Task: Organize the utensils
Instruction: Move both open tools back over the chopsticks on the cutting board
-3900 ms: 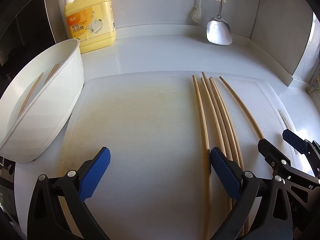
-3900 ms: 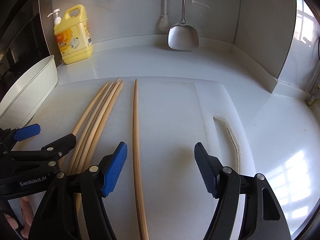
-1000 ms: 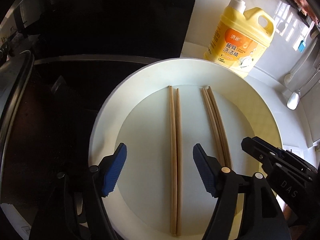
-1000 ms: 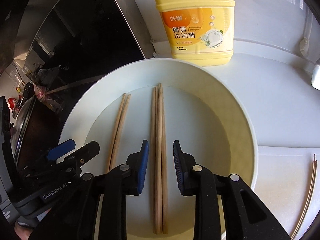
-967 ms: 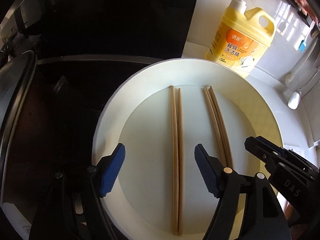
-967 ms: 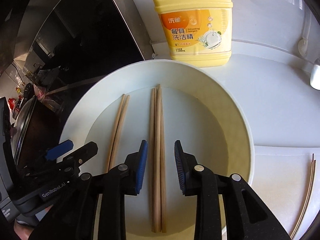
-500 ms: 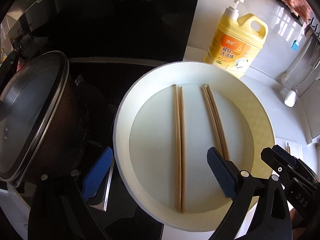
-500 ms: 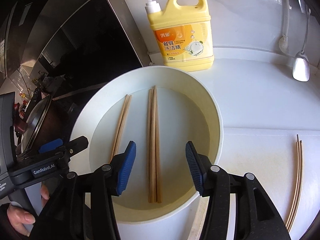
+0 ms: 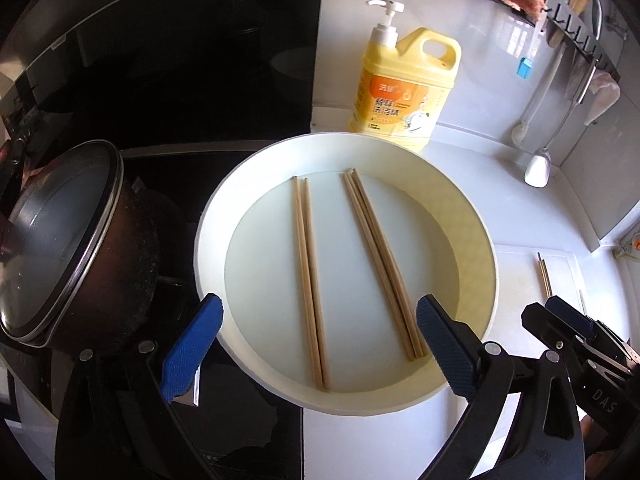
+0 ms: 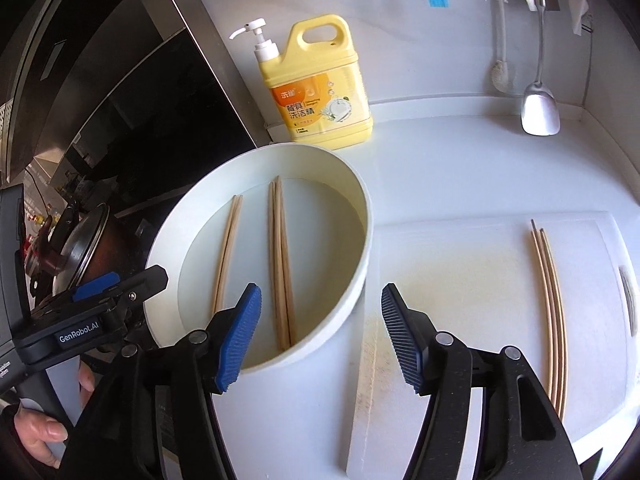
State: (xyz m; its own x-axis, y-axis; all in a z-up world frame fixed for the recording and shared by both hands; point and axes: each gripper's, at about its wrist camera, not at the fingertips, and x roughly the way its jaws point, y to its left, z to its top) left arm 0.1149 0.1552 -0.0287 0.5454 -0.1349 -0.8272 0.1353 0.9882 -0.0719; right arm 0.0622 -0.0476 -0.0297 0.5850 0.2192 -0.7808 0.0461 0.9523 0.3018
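Dropping done: two chopstick pairs now lie in the white basin; we've just opened the left gripper and right gripper, both empty. Remaining chopsticks wait on the cutting board.

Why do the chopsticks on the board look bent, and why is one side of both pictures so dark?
Right wrist view: the fisheye lens bows the chopsticks on the board near the frame's edge; those in the white basin sit nearer the centre and look straight. Left wrist view: daylight brightens the counter and the yellow bottle, while the black stove side stays nearly featureless.
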